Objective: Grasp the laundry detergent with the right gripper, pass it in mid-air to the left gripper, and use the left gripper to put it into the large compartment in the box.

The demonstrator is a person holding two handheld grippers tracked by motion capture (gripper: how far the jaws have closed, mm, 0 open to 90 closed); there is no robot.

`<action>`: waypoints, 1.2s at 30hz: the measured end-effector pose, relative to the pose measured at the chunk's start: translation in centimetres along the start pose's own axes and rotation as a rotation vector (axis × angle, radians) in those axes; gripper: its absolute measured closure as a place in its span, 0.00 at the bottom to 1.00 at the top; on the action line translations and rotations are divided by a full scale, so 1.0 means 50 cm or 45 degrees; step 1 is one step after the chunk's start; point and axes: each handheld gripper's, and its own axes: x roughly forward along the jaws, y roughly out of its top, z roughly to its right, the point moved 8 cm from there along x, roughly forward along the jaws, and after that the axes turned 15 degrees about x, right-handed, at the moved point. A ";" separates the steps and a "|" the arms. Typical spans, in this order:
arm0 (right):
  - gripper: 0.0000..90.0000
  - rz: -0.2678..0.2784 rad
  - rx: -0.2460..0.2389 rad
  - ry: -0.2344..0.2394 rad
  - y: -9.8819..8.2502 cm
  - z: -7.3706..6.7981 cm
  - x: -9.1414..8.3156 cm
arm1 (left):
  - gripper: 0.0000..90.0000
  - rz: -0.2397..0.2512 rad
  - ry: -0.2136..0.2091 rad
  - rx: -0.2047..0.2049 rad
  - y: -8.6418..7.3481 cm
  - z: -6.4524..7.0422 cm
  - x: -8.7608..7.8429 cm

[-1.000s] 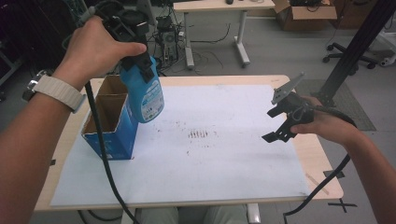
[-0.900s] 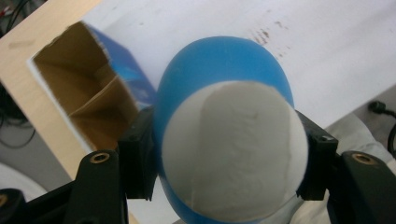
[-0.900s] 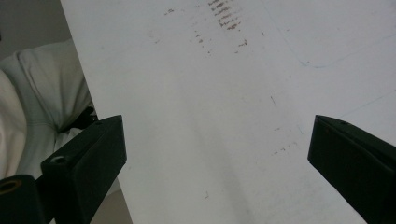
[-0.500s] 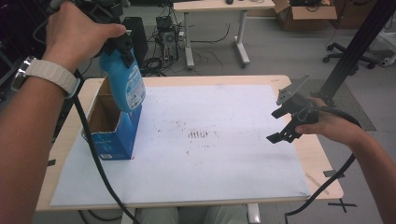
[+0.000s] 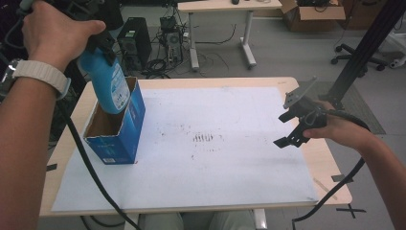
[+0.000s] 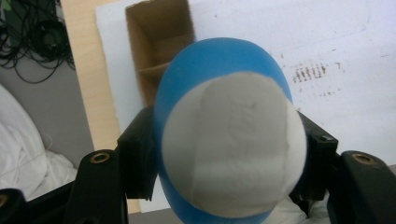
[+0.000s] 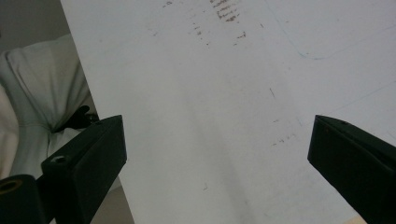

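The left gripper (image 5: 98, 45) pinches a blue bottle (image 5: 109, 86) at the neck, hanging above an open blue box (image 5: 119, 129) at nine o'clock on the table (image 5: 249, 82). The bottle's label is unreadable; the left gripper view shows its white base (image 6: 233, 149). The right gripper (image 5: 292, 129), at three o'clock, has its jaws spread and empty.

Our left hand (image 5: 55, 33) holds the left gripper (image 5: 103, 48) raised above the box (image 5: 117, 129), jaws clamped on the blue bottle (image 5: 109, 84). Our right gripper (image 5: 293, 127) hovers well apart from the box, jaws spread wide, nothing between them.
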 end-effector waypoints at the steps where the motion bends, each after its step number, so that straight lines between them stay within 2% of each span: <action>1: 0.05 -0.002 -0.001 -0.003 -0.001 0.000 -0.002 | 0.42 -0.004 0.003 -0.011 -0.001 -0.004 0.000; 7: 0.05 -0.001 0.016 -0.013 -0.008 0.006 -0.004 | 0.42 -0.001 0.029 -0.048 -0.004 -0.024 0.008; 18: 0.05 -0.007 0.017 -0.013 -0.006 0.006 0.000 | 0.42 0.004 0.045 -0.092 -0.020 -0.056 0.059; 26: 0.05 -0.009 0.024 -0.012 -0.006 0.007 0.004 | 0.42 0.013 0.052 -0.089 -0.032 -0.069 0.094; 36: 0.05 -0.006 0.029 -0.011 -0.009 0.009 0.008 | 0.42 -0.004 0.031 -0.084 -0.043 -0.072 0.163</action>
